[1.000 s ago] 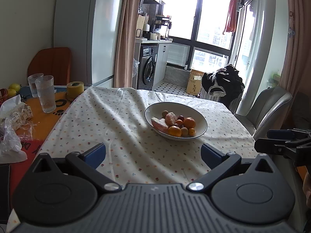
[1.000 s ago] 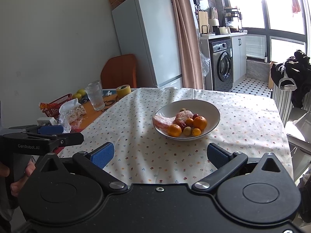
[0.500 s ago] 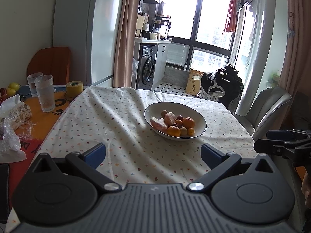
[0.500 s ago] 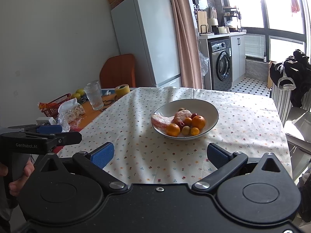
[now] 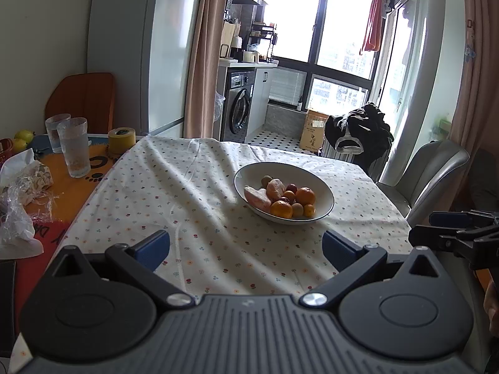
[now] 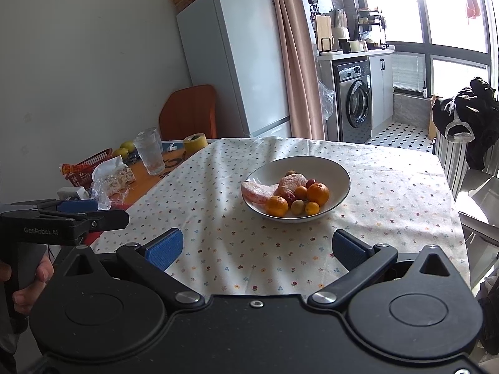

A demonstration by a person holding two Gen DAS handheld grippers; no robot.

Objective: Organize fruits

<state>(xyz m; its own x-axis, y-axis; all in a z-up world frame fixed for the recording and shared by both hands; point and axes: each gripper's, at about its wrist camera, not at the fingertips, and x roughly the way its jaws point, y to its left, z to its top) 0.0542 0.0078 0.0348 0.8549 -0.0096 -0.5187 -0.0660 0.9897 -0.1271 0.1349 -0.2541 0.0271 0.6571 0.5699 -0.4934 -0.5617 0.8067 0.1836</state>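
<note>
Wrinkled cloth covers the tabletop [image 5: 199,199]; both my tools, left tool [image 5: 246,244] and right tool [image 6: 257,247], gape empty, and could tip fruit out of the bowl [image 6: 341,176].

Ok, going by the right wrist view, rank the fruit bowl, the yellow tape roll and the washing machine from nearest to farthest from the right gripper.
1. Fruit bowl: straight ahead of the right gripper, on the flowered cloth.
2. Yellow tape roll: farther back and left, at the table's far end.
3. Washing machine: farthest, beyond the table by the window.
</note>
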